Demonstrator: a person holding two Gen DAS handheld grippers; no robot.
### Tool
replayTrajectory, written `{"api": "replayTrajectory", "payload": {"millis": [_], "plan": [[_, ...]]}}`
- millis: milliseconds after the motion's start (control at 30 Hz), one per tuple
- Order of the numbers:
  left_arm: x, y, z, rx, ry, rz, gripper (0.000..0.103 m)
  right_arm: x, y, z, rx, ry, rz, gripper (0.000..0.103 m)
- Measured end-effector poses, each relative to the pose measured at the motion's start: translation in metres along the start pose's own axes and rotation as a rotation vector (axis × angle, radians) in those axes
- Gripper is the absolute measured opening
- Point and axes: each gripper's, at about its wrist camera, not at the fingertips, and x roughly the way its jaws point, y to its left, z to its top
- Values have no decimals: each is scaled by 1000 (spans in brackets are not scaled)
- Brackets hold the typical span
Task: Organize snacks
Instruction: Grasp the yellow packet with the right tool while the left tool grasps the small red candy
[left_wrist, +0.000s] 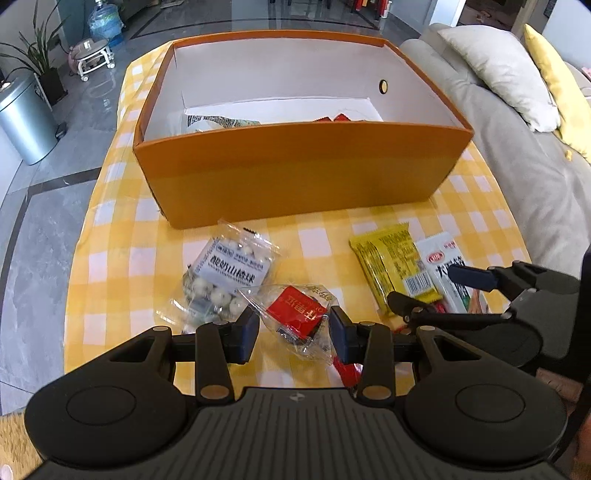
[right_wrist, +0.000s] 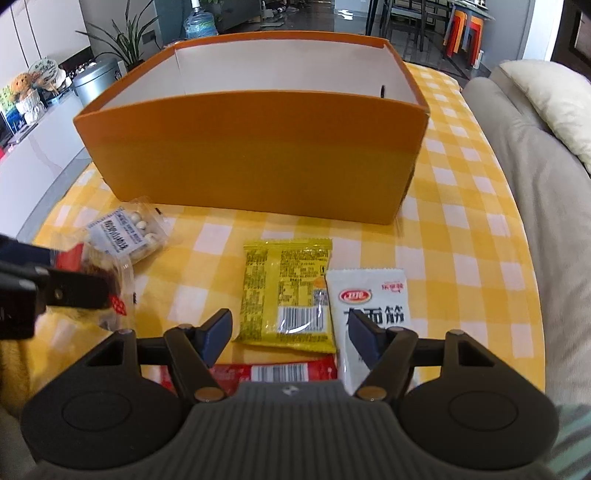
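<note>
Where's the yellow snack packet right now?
In the right wrist view, the yellow packet lies flat on the checked tablecloth in front of the orange box, with the white packet touching its right edge.

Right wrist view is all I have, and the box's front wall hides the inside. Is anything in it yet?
Observer: Yes. The left wrist view looks over the wall of the box: a printed packet lies at its left, red packets at its right.
Operator: I see only one finger of the left gripper. Does it grip the clear packet?
Observer: Yes. The left gripper has a pad against each side of the clear packet.
</note>
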Motion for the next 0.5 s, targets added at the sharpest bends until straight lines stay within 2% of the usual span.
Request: {"api": "replayTrajectory", "payload": {"millis": [167, 300, 333, 367, 400, 500], "plan": [[6, 1, 6, -15, 4, -4, 46, 15, -2, 1, 8, 18, 11, 67], [9, 3, 7, -26, 9, -5, 46, 19, 2, 1, -27, -2, 6, 67], [10, 3, 7, -26, 10, -3, 46, 19, 4, 1, -36, -6, 8, 65], [11, 3, 8, -24, 11, -1, 46, 19, 5, 1, -41, -9, 15, 55], [11, 3, 9, -23, 10, 1, 46, 19, 7, 2, -44, -2, 33, 52], [13, 5, 10, -23, 8, 6, 46, 18, 12, 2, -64, 4, 64, 51]]}}
